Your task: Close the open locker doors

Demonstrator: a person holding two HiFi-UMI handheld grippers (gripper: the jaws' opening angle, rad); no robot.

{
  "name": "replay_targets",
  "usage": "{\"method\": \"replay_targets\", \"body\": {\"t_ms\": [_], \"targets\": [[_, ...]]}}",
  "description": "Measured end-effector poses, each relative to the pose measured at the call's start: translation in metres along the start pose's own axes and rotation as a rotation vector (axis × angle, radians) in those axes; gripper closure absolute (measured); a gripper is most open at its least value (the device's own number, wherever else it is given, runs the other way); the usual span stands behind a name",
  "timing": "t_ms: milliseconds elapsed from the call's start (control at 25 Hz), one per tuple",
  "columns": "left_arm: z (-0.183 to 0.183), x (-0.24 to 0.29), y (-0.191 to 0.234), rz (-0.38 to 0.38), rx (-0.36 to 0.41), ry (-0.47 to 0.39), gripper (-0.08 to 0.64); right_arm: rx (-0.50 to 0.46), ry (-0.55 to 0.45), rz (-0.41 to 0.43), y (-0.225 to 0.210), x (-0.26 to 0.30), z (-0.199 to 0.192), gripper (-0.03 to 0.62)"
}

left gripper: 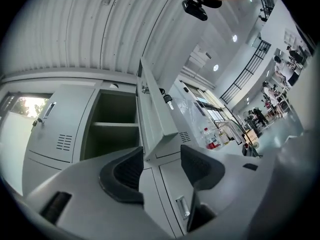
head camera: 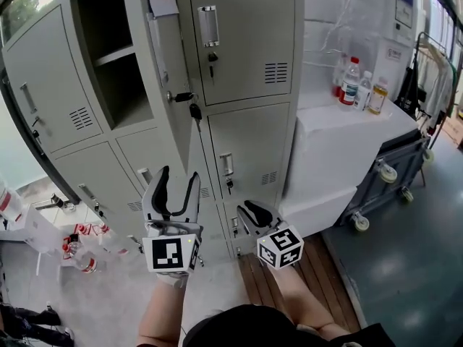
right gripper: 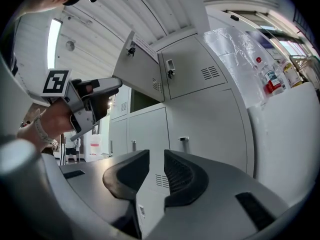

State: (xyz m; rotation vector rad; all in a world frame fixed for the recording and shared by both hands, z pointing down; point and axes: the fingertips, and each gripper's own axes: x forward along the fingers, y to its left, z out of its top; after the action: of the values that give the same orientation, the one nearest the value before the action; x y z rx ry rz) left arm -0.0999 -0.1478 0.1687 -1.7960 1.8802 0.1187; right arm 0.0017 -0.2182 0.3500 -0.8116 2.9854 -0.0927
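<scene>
Covering lower lockers point(head camera: 137, 154), left gripper point(head camera: 179, 174), fingers spread, locker door point(head camera: 168, 63) open

No print can be read on anything

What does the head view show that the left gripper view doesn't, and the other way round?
Only the head view: the right gripper and the wooden floor planks below the lockers. Only the left gripper view: the ribbed ceiling and a railing above a far hall. Both: the open locker door with its keys, the shelved compartment and the bottles.
</scene>
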Motion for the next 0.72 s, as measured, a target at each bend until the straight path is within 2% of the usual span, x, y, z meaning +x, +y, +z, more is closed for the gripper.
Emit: {"method": "replay_targets", "body": {"t_ms": [200, 480, 720], "targets": [[0.016, 0.011, 0.004, 0.017, -0.008, -0.035, 0.319, -0.002, -0.01, 0.006, 0.003, 0.001, 0.005, 0.476], [0.017, 0.01, 0.013, 0.041, -0.039, -0.038, 0.319, -0.002, 0.002, 0.02, 0.003, 0.006, -0.002, 0.476], [0.021, 0.002, 0.039, 0.088, -0.042, -0.053, 0.319, -0.01, 0.027, 0.054, 0.02, 0.018, -0.005, 0.476]]}}
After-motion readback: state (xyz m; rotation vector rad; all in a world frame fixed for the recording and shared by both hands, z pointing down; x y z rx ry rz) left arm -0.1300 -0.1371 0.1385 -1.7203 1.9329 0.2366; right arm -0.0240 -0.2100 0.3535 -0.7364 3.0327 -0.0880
